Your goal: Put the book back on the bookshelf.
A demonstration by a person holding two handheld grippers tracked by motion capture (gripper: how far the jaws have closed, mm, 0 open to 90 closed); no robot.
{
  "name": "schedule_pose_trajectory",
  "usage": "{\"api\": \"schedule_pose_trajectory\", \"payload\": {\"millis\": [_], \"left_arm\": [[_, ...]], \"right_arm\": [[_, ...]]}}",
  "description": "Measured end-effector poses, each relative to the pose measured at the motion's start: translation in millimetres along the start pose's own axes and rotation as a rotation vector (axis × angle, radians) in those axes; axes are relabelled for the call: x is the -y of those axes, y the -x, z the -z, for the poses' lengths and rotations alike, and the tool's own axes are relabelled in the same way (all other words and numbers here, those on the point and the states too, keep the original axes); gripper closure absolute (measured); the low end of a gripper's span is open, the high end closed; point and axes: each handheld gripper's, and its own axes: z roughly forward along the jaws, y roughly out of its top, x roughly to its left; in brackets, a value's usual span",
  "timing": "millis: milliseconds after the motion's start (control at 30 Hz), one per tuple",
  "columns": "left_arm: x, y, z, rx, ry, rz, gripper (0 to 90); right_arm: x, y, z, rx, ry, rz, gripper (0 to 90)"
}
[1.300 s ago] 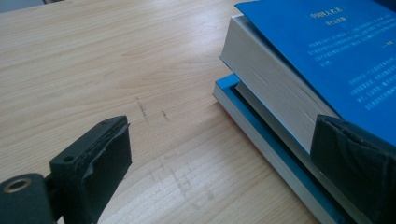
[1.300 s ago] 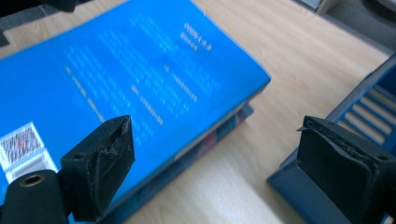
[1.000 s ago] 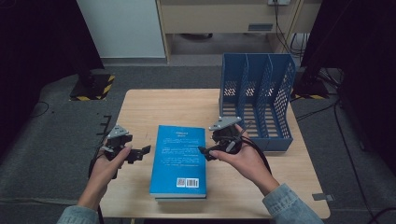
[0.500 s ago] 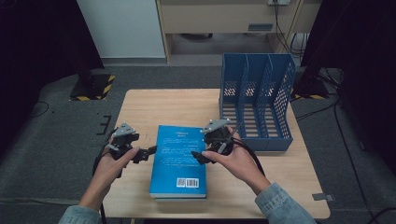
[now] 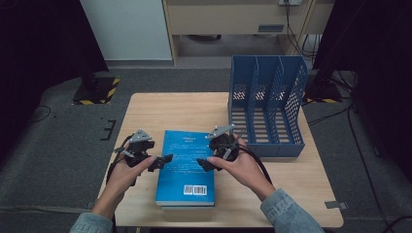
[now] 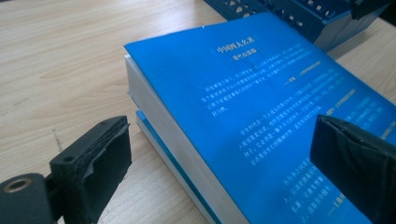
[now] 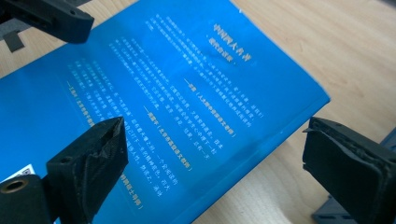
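A thick blue book (image 5: 187, 167) lies flat on the wooden table (image 5: 160, 111), barcode end toward the person. My left gripper (image 5: 163, 160) is open at the book's left edge. In the left gripper view (image 6: 219, 135) one jaw hangs beside the white page block (image 6: 154, 116) and the other above the cover. My right gripper (image 5: 204, 164) is open at the book's right edge; its jaws have just been opening. In the right gripper view (image 7: 215, 135) the edge of the book (image 7: 187, 93) lies between the jaws, and the pads do not press on it.
A blue three-slot file rack (image 5: 267, 111) stands at the table's back right, close to the book's far right corner; its mesh (image 6: 289, 14) shows beyond the book. Bare wood lies left of and behind the book. Dark floor surrounds the table.
Both hands have closed in on the book: the left gripper moved right to its left edge, and the right gripper moved left and lower over its right edge.
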Motion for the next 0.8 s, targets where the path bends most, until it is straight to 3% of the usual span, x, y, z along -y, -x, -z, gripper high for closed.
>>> {"api": "schedule_pose_trajectory", "payload": {"millis": [200, 500, 567, 800], "left_arm": [[5.5, 4.6, -10.7, -0.007, -0.042, -0.035, 5.2], [13.3, 0.5, -14.6, 0.036, -0.039, 0.01, 3.9], [13.2, -0.6, -16.0, 0.049, -0.04, 0.021, 3.9], [12.4, -1.5, -20.0, 0.072, -0.044, 0.039, 4.3]], "right_arm": [[8.4, 1.7, -8.3, -0.012, -0.012, -0.007, 6.4], [20.7, 3.7, -19.5, -0.054, -0.037, -0.037, 6.6], [23.0, 4.2, -22.6, -0.08, -0.036, -0.07, 5.6], [22.6, 2.1, -26.6, -0.095, -0.039, -0.062, 1.3]]}}
